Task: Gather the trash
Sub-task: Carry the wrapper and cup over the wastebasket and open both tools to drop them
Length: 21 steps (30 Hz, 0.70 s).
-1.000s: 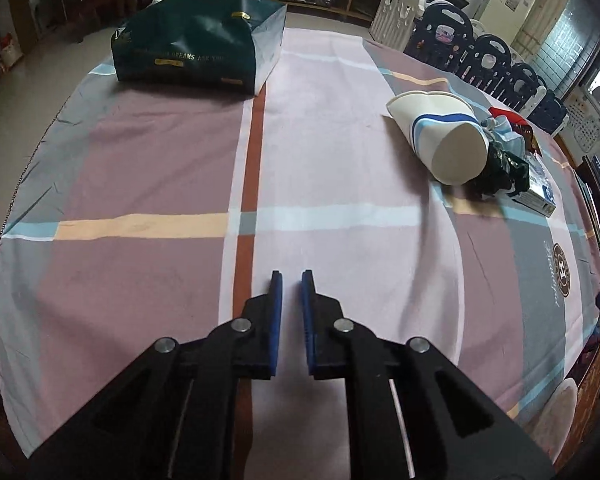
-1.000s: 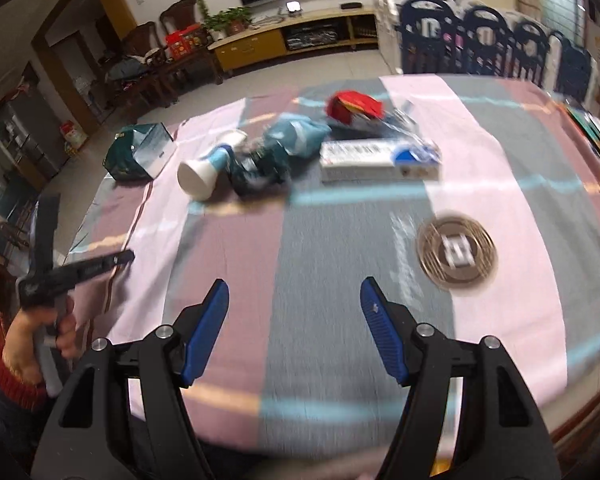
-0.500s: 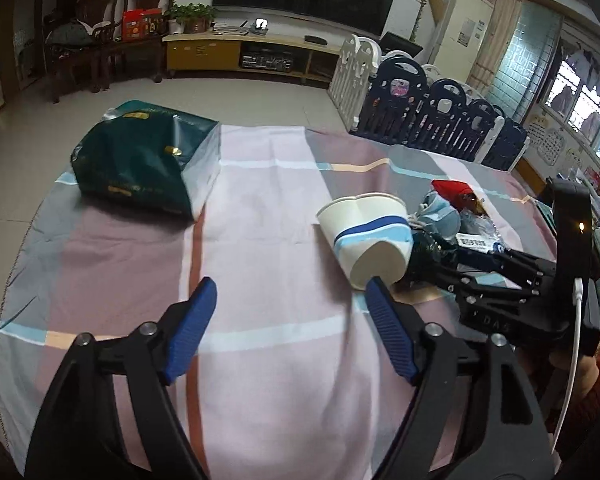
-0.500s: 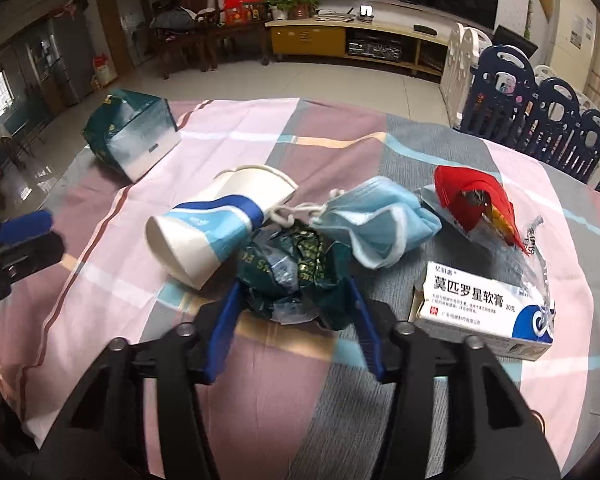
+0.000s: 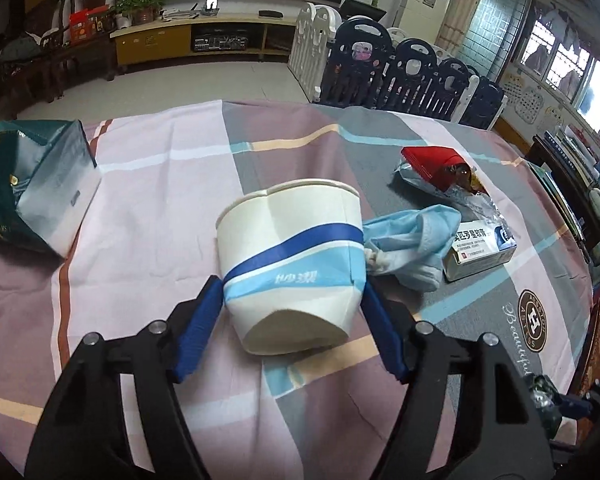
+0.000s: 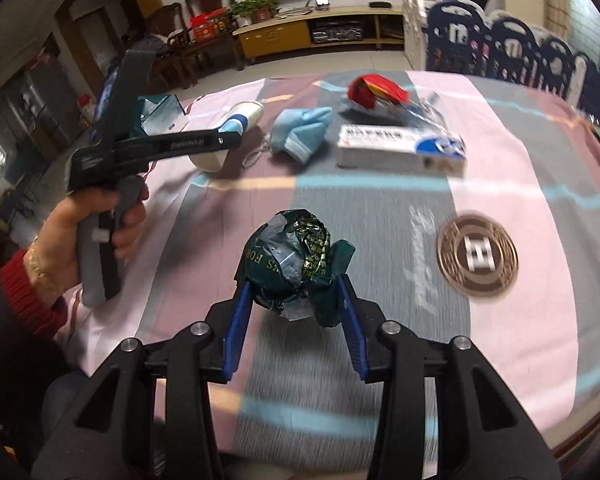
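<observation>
My left gripper (image 5: 292, 300) has its blue pads on both sides of a white paper cup with blue bands (image 5: 296, 256), which lies on its side on the checked tablecloth. My right gripper (image 6: 296, 300) is shut on a crumpled dark green wrapper (image 6: 296, 260) and holds it above the cloth. A blue face mask (image 5: 412, 240), a white and blue medicine box (image 5: 480, 244) and a red packet on clear plastic (image 5: 436, 164) lie right of the cup. The green paper bag (image 5: 32, 184) lies open at the far left.
The table edge runs close on the right, by a round logo (image 6: 476, 256) on the cloth. The left gripper and the hand holding it (image 6: 112, 184) show at the left of the right wrist view. Playpen fencing (image 5: 400, 68) stands beyond the table.
My left gripper has moved up to the cup and closed its pads around it. My right gripper has closed on the green wrapper and pulled it back, away from the pile.
</observation>
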{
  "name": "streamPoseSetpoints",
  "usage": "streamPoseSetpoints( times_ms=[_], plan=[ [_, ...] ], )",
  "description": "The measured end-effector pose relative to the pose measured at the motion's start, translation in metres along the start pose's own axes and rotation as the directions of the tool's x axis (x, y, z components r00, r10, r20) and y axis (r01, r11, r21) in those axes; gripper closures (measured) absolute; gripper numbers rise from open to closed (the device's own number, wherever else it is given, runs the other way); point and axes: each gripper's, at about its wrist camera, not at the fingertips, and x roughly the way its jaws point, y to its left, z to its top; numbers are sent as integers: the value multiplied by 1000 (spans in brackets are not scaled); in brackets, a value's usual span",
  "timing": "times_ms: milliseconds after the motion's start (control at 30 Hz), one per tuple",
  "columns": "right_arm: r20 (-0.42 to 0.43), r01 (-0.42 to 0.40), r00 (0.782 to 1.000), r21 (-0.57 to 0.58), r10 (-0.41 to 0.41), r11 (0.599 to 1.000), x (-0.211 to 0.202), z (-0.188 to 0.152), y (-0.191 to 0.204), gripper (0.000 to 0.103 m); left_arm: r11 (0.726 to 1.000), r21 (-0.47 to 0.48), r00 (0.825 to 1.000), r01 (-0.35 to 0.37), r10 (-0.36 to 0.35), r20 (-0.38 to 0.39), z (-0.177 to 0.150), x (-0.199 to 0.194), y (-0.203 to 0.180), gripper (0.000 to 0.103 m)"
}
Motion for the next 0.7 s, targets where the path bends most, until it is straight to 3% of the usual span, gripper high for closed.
streamPoseSetpoints(
  times_ms=[133,333,500,600,700],
  plan=[
    [6,43,999,30,-43,999,-15,-22,-1,60,999,-29,999,13,-12,45,-3,-20,5,35],
    [56,54,997,49,-57,997,-50,-33,7,60,1000,-23,989,-21,25,146,-26,-96,-6,35],
    [107,64,992,32,-68,997,-99,-48,14,60,993,-33,979,-113,117,167,-84,-160,-30,35],
    [143,65,987,38,-70,997,-130,-59,15,60,992,-67,985,-103,111,135,-125,-189,-40,35],
    [148,80,985,30,-84,996,-154,-71,13,60,995,0,989,-99,98,113,-153,-211,-60,35]
  ],
)
